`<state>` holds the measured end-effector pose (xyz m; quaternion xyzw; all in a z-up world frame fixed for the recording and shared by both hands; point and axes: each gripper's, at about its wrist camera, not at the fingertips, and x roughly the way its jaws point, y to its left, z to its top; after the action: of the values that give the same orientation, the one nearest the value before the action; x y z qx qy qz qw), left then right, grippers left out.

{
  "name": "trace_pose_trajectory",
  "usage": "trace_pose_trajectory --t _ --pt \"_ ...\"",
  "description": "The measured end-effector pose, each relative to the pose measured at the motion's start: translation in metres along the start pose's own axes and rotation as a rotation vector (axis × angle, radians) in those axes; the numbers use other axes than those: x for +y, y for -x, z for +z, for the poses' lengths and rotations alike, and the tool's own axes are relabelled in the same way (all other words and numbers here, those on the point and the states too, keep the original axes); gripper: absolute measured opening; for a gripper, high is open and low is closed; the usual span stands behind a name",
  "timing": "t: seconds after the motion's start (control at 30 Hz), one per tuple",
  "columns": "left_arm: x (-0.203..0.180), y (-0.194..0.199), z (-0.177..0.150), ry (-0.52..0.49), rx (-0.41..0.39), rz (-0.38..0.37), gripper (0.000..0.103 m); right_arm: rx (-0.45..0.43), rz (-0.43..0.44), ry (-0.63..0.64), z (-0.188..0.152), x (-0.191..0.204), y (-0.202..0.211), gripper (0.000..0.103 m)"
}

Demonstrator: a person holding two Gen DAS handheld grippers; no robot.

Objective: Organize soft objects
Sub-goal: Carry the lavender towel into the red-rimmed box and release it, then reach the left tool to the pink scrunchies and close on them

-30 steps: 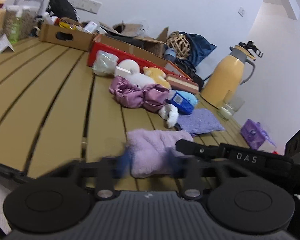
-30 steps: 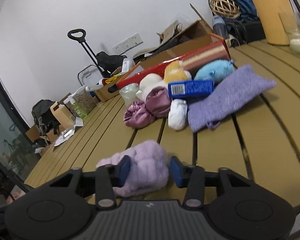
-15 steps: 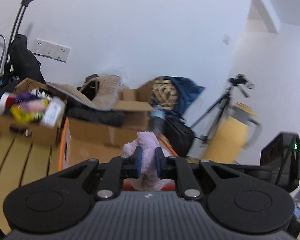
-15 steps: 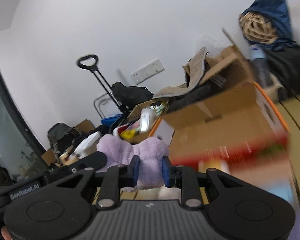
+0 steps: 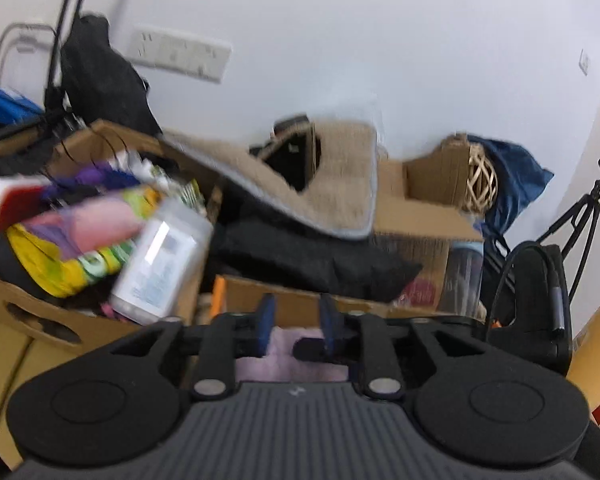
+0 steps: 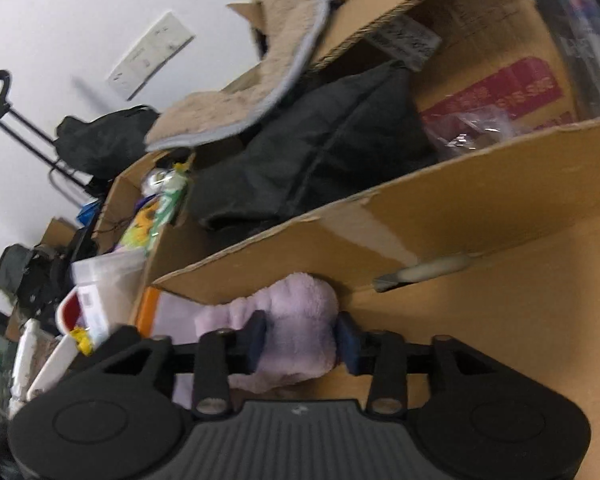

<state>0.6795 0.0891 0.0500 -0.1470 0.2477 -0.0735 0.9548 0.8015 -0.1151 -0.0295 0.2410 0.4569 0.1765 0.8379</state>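
Big open brown cardboard box (image 6: 480, 216) fills the right wrist view, its near flap running across the frame; behind it a second carton with red print, a black padded bag (image 6: 320, 152) and a beige fleece mat with grey edging (image 5: 320, 192) draped over them. To the left, a smaller cardboard tray (image 5: 32, 300) crammed with coloured packets and a white plastic jar (image 5: 160, 260), heavily blurred. Task judged partway: the lilac fluffy plush cloth (image 6: 296, 332) sits at the mouth of the big box, just under the flap edge, so delivery looks nearly done; whether it already rests on the box floor cannot be told. No other soft items to sort are visible here. Right tool (image 6: 302, 342): blue pads either side of the plush, jaws opening, cloth bulging between them and seemingly touching both pads, grip loosening rather than clenched. Left tool (image 5: 294, 324): jaws opening, a clear gap between the pads; the lilac cloth shows below and behind them, apparently released, not pinched.
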Motion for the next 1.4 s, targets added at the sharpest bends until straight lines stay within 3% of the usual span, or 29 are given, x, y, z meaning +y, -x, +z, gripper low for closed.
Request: trace_pose_trajectory --t 0.1,0.17,0.23,0.3,0.4,0.5,0.6,0.77,0.87,0.97,1.13,1.4 --pt "0.0 0.032 0.005 0.004 -0.016 -0.009 0.028 -0.018 0.001 -0.015 0.0 0.002 0.023 0.052" --pt "-0.001 0.065 0.005 -0.038 -0.054 -0.01 0.035 -0.074 -0.002 0.019 -0.002 0.01 0.056 0.052" --pt "-0.003 0.102 0.001 -0.087 -0.095 0.014 0.057 -0.15 0.001 0.103 -0.016 0.022 0.1 0.058" --pt "-0.002 0.146 -0.012 -0.141 -0.14 0.049 0.061 -0.234 0.012 0.196 -0.039 0.033 0.148 0.067" --pt "-0.004 0.202 -0.036 -0.19 -0.171 0.097 0.078 -0.351 0.02 0.279 -0.082 0.044 0.224 0.078" --pt "-0.008 0.253 -0.069 -0.199 -0.207 0.131 0.084 -0.459 0.055 0.323 -0.14 0.038 0.295 0.09" --pt "-0.016 0.292 -0.116 -0.203 -0.216 0.13 0.091 -0.56 0.046 0.367 -0.216 0.026 0.339 0.093" --pt "-0.035 0.341 -0.191 -0.22 -0.203 0.138 0.095 -0.616 -0.076 0.416 -0.329 0.004 0.359 0.097" --pt "-0.041 0.354 -0.211 -0.167 -0.169 0.123 0.097 -0.574 -0.104 0.424 -0.376 -0.008 0.355 0.097" --pt "-0.047 0.369 -0.218 -0.126 -0.204 0.11 0.097 -0.554 -0.149 0.484 -0.415 -0.014 0.359 0.097" --pt "-0.055 0.39 -0.228 -0.142 -0.244 0.095 0.1 -0.561 -0.175 0.491 -0.445 -0.023 0.368 0.097" --pt "-0.045 0.388 -0.251 -0.196 -0.23 0.123 0.101 -0.553 -0.192 0.454 -0.449 -0.032 0.363 0.097"
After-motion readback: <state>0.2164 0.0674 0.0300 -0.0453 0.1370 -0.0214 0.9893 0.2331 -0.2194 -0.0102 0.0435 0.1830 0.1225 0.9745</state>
